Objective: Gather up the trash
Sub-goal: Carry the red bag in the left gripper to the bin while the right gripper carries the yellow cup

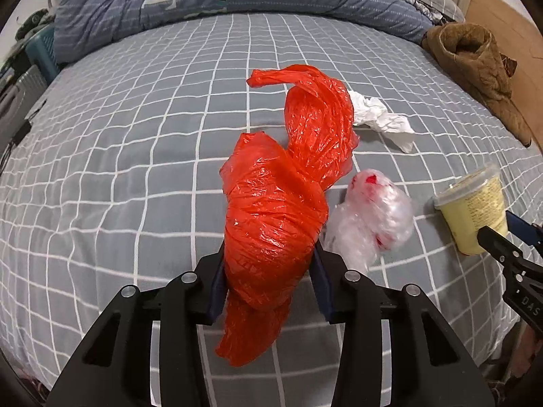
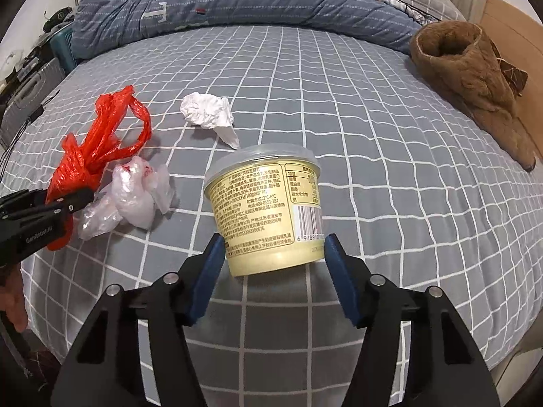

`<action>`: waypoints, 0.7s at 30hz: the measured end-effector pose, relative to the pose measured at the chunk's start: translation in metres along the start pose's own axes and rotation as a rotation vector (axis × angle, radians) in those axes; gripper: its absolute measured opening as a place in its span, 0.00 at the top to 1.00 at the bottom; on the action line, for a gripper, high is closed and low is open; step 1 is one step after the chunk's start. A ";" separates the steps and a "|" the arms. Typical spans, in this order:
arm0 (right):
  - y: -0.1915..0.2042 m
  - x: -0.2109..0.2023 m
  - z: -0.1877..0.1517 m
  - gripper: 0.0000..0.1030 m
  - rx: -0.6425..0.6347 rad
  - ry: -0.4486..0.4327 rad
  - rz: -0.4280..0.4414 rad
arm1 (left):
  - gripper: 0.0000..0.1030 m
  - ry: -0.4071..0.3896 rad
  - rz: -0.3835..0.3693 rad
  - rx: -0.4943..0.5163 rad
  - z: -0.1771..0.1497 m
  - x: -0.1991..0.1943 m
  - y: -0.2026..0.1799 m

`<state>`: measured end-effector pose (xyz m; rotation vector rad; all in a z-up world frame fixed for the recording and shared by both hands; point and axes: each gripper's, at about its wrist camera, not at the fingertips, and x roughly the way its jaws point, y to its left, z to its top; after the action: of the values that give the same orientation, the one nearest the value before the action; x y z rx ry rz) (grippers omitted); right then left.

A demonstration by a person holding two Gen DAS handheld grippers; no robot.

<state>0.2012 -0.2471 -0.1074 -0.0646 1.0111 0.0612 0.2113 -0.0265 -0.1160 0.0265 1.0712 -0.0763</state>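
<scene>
Your left claw (image 1: pixel 269 271) pinches the crumpled red plastic bag (image 1: pixel 281 203); your right claw (image 2: pixel 275 254) brackets the pale yellow plastic tub with a clear lid (image 2: pixel 268 203).

On the bed with the grey, white-gridded sheet (image 1: pixel 118 169), your left claw's blue pads are pressed into the red bag's bunched middle, its handles trailing toward the middle of the bed and its tail hanging over the near edge. Your right claw stands spread around the tub's base near the near edge; the left pad sits against the tub wall, the right pad just beside it with a slim gap, so it has no grip. A crumpled clear plastic film with red marks (image 2: pixel 135 196) lies between bag and tub. A crumpled white tissue (image 2: pixel 210 115) lies farther in, and a brown fuzzy boot (image 2: pixel 475 78) lies by the right edge.
</scene>
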 end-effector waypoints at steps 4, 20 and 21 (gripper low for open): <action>0.005 -0.001 -0.002 0.47 -0.011 0.019 -0.003 | 0.60 -0.006 0.002 -0.008 -0.004 -0.009 -0.001; 0.011 0.027 0.008 0.37 -0.037 0.043 -0.027 | 0.60 -0.004 0.002 -0.032 -0.009 -0.008 0.003; 0.011 0.026 0.007 0.38 -0.037 0.040 -0.028 | 0.60 -0.005 0.003 -0.036 -0.010 -0.009 0.003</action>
<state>0.2205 -0.2348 -0.1263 -0.1146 1.0490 0.0535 0.1989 -0.0223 -0.1131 -0.0046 1.0675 -0.0544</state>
